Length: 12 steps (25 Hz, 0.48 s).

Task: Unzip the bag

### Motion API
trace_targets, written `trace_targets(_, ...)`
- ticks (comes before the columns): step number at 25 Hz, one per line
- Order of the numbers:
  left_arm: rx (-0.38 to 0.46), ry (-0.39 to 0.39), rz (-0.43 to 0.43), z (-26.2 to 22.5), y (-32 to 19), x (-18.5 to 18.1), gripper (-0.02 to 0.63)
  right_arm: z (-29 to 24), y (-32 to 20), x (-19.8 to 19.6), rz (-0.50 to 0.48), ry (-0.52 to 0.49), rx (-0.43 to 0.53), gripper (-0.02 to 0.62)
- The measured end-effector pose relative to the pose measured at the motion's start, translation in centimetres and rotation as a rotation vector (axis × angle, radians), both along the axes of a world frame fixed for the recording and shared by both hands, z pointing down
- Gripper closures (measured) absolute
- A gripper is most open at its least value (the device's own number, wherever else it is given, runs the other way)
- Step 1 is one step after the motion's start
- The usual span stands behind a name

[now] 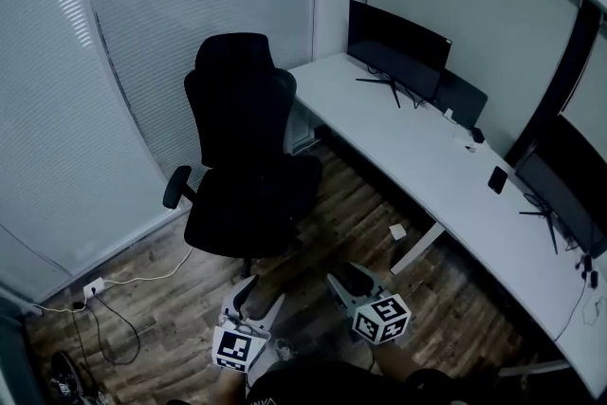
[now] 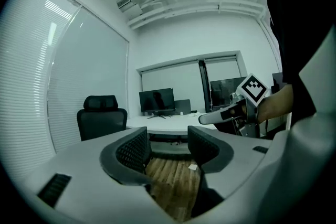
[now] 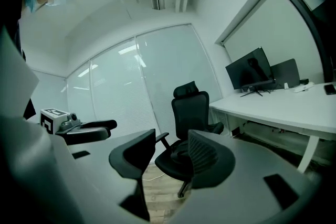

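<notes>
left gripper (image 2: 168, 147): jaws wide apart, nothing between the pads, only floor planks seen through the gap; touching nothing
right gripper (image 3: 170, 156): jaws wide apart, empty; chair shows beyond the gap, well apart from it
gripper pose: both held side by side low in the head view, close to the body, roughly level, apart from each other
marker cube: two in all, one per gripper; the left gripper's (image 1: 237, 348) is cut by the dark clothing below
hand (image 2: 273, 105): one seen, on the right gripper's handle; the other hidden
bag: in none of the three views, place cannot be told
chair (image 1: 242, 156): one, black, high back, on the wood floor (image 1: 360, 204), beside the desk end
desk (image 1: 427, 156): one, white, long, running along the wall to the right; far end cut off by the frame edge
monitor: two, one (image 1: 396, 47) at the desk's far end, a second at the right edge, cut off
dark panel (image 1: 462, 97): one, behind the first monitor; kind hard to tell
small dark item (image 1: 497, 178): one, flat on the desk, too small to name
white scrap (image 1: 397, 230): one, on the floor under the desk edge
cable (image 1: 142, 278): white, on the floor at left, running to a socket block
</notes>
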<state>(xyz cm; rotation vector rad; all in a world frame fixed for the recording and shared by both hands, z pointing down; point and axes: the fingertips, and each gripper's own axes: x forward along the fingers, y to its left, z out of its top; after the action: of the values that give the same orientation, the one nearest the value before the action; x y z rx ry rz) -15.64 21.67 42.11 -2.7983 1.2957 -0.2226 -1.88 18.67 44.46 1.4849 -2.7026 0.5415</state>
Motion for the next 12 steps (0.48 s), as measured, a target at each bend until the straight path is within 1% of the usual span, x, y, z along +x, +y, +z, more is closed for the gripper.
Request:
trace_targets(6, -0.011, -0.058, 0.076, 0.9, -4.8, -2.4, 0.353, 0.8, -4.1, -2.2, 0.065, 0.003, -0.007, 0.417)
trace_targets(12, -0.028, -0.069, 0.123, 2.2, -8.0, -3.2, 0.337, 2.2, -6.9, -2.9, 0.121, 0.009, -0.026, 0.417)
